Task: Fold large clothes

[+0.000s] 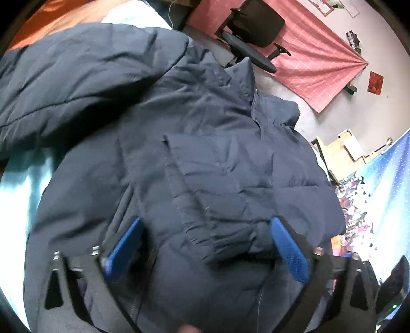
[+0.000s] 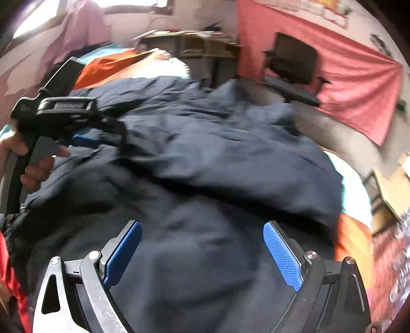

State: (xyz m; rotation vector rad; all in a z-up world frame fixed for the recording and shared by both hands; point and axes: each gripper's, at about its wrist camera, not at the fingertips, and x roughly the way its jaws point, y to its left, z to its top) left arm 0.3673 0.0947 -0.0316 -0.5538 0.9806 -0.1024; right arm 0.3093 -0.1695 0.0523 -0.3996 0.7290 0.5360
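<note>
Both views are fisheye, bending straight lines and going black at the corners. Daylight floods in from a window (image 2: pixel 107 5) far left, blown out to white. The navy jacket (image 1: pixel 179 153) reads dim, its folds shadowed. Motion blur smears the right wrist view; the left is sharper.

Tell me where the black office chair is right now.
The black office chair sits at the top of both wrist views, right of centre, beyond the navy jacket, in front of the pink cloth on the wall.
</note>
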